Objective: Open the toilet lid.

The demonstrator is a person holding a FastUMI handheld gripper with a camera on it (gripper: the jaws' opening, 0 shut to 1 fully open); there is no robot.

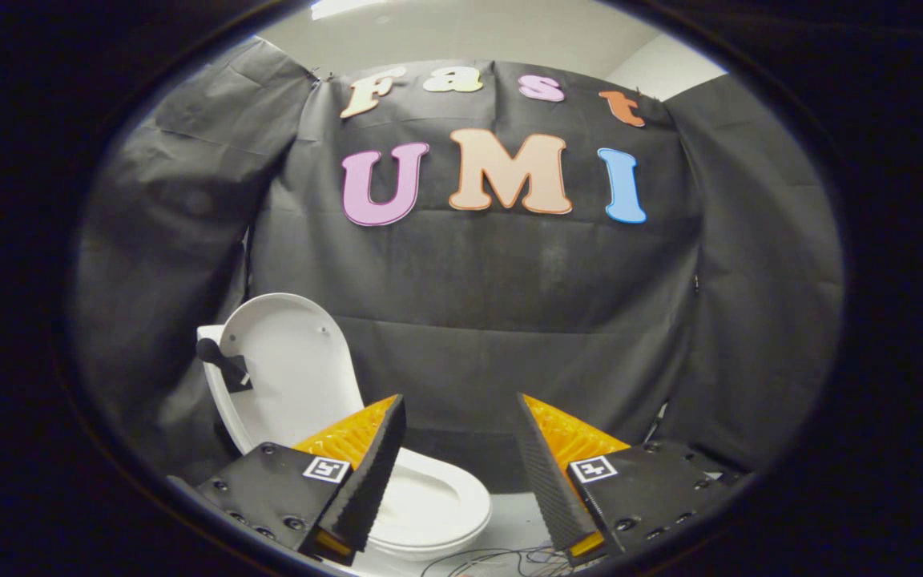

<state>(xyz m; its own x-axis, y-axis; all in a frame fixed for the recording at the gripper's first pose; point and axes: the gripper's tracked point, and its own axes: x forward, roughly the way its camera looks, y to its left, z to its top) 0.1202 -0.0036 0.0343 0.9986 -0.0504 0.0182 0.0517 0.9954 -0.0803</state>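
Lid raised, gripper clear of the toilet, fingers spread wide and holding nothing

The lid (289,365) stands upright, tilted slightly back against the tank (207,335), its pale inner face turned toward the camera; a small dark piece (221,362) is fixed on the lid's left edge. The seat (429,501) lies flat on the bowl below, partly hidden behind the left finger. The gripper (460,417) is held back from the toilet, both fingers apart with an open gap between them, touching no part of it. Beyond the gap hangs the black cloth wall (509,304). Thin cables (493,559) lie on the pale floor (513,521) near the fingers' bases
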